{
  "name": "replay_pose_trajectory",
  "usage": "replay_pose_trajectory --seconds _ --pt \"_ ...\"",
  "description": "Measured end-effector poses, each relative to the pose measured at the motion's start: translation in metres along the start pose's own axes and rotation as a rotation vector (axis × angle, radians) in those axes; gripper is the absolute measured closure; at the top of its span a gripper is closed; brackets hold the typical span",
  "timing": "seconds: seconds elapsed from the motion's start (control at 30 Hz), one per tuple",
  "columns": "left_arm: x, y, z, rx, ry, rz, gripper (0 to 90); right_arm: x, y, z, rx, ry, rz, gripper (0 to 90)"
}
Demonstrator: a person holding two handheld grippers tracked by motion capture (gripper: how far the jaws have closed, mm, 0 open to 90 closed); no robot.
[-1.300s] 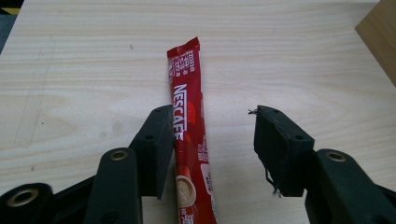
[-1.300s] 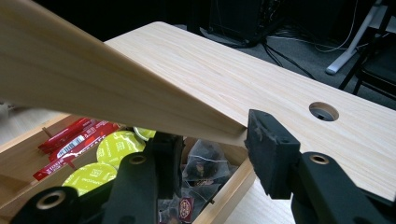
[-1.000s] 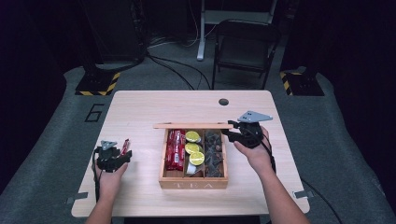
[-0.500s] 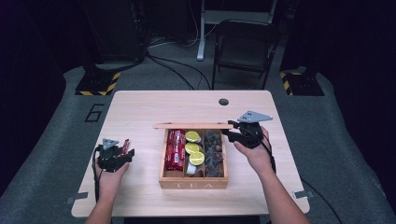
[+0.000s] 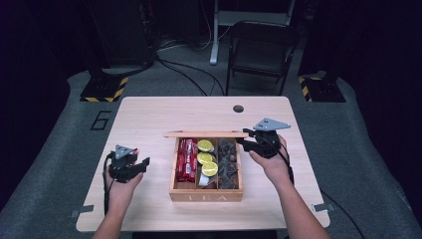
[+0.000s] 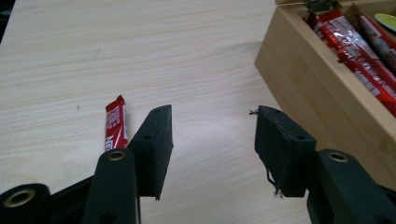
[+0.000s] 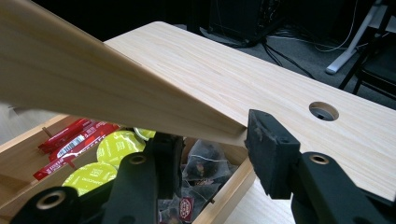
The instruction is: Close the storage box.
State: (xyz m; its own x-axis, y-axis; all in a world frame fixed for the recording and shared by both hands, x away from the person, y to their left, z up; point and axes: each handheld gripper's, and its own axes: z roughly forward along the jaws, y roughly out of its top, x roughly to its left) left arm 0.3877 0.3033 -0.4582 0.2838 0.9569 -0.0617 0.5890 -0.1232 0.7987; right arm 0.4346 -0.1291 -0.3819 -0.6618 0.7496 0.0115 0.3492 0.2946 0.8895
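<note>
A wooden tea box (image 5: 206, 195) sits mid-table with its lid (image 5: 206, 134) raised. It holds red packets (image 5: 186, 159), yellow-green pods (image 5: 205, 158) and dark tea bags (image 5: 228, 162). My right gripper (image 5: 247, 142) is at the lid's right end. In the right gripper view the lid (image 7: 116, 88) runs between the jaws of my right gripper (image 7: 212, 151). The lid's corner touches the right pad, and the jaws stand wide apart. My left gripper (image 5: 142, 165) is left of the box, and my left gripper (image 6: 212, 144) is open over bare table. A loose red packet (image 6: 116, 128) lies just outside its left jaw.
The box's side wall (image 6: 322, 88) is close on the right of the left gripper. A round cable hole (image 5: 238, 108) lies in the table's far right part. A folding chair (image 5: 261, 47) and cables stand on the floor beyond the table.
A red packet showed at the left gripper's tip in the earlier frames; in the high view it now shows no longer. The right gripper and the lid have not moved.
</note>
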Motion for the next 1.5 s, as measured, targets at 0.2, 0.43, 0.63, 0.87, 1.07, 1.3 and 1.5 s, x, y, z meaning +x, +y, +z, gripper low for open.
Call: replay_pose_trajectory --seconds 0.2,0.43,0.63,0.87,1.07,1.3,1.5 --pt "-0.009 0.006 -0.002 -0.007 -0.027 0.012 46.8 0.000 0.000 0.000 0.002 0.000 0.000 56.6" --pt "-0.017 0.015 -0.006 -0.018 -0.063 0.020 47.0 0.000 0.000 0.000 0.005 0.001 0.000 56.6" --pt "-0.026 0.026 -0.015 -0.032 -0.100 0.040 47.2 0.000 -0.001 0.000 0.004 0.003 0.002 56.5" --pt "-0.040 0.040 -0.024 -0.055 -0.133 0.071 47.0 0.000 -0.001 -0.001 0.004 0.005 0.002 56.5" --pt "-0.049 0.051 -0.030 -0.070 -0.156 0.094 47.0 0.000 -0.001 -0.001 0.004 0.006 0.002 56.5" --pt "-0.058 0.066 -0.039 -0.086 -0.187 0.123 46.8 0.000 -0.001 0.000 0.002 0.007 0.003 56.4" --pt "-0.066 0.077 -0.045 -0.103 -0.190 0.147 46.8 0.000 -0.001 -0.001 0.003 0.007 0.001 56.5"
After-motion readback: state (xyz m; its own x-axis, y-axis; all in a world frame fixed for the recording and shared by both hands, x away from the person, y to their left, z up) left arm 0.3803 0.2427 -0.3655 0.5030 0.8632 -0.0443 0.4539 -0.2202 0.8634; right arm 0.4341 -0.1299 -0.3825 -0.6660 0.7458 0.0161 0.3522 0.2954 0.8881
